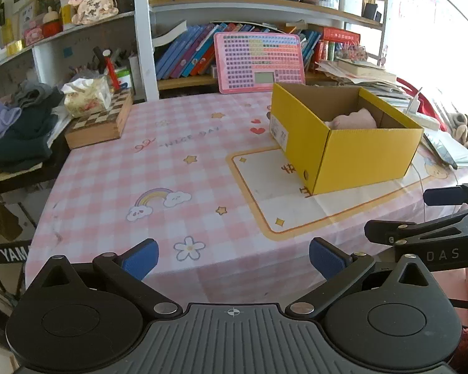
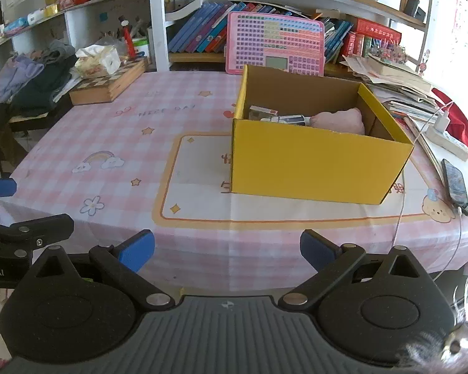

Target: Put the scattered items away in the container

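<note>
A yellow cardboard box [image 1: 368,152] [image 2: 315,165] stands open on the pink checked tablecloth [image 1: 159,168] [image 2: 118,137]. Inside it lie a pink soft item [image 1: 355,120] [image 2: 340,120], a white and dark tube-like item [image 2: 288,120] and a small flat pack [image 2: 262,111]. My left gripper [image 1: 234,260] is open and empty, near the table's front edge, left of the box. My right gripper [image 2: 227,249] is open and empty, at the front edge, facing the box. The right gripper's fingers [image 1: 443,195] show at the right of the left wrist view.
A wooden chessboard box [image 1: 99,121] [image 2: 109,84] with a tissue pack [image 1: 87,95] sits at the back left beside piled clothes [image 1: 21,124]. A pink keyboard toy [image 1: 259,62] [image 2: 274,45] leans on the bookshelf. Papers [image 2: 399,84], a power strip [image 2: 446,138] and a phone [image 2: 455,182] lie right.
</note>
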Available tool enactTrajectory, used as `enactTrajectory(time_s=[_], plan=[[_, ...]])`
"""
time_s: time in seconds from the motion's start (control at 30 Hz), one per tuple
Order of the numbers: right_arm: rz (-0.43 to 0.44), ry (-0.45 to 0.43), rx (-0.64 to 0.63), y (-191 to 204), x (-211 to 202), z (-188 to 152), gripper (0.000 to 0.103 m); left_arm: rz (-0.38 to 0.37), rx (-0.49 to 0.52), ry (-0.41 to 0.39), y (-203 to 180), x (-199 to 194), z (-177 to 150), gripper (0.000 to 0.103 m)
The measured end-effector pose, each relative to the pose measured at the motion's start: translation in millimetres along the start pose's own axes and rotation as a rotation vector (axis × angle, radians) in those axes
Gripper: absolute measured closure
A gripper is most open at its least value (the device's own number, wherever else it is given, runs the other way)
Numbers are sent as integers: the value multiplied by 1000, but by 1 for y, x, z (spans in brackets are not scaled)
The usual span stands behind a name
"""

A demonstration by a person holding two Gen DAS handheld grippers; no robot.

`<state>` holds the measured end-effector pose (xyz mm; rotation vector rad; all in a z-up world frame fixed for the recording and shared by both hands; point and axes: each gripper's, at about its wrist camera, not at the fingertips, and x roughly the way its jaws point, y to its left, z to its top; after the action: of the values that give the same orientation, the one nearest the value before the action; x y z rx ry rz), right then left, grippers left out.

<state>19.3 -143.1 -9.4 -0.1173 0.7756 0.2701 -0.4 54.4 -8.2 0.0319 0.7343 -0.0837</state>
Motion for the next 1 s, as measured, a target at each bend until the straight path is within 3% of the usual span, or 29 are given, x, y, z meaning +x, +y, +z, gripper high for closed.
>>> enactTrajectory(time_s=[1.0], plan=[[2,-6,-20,12,-5,0,0,0,-26,10,10,-5,-5,0]])
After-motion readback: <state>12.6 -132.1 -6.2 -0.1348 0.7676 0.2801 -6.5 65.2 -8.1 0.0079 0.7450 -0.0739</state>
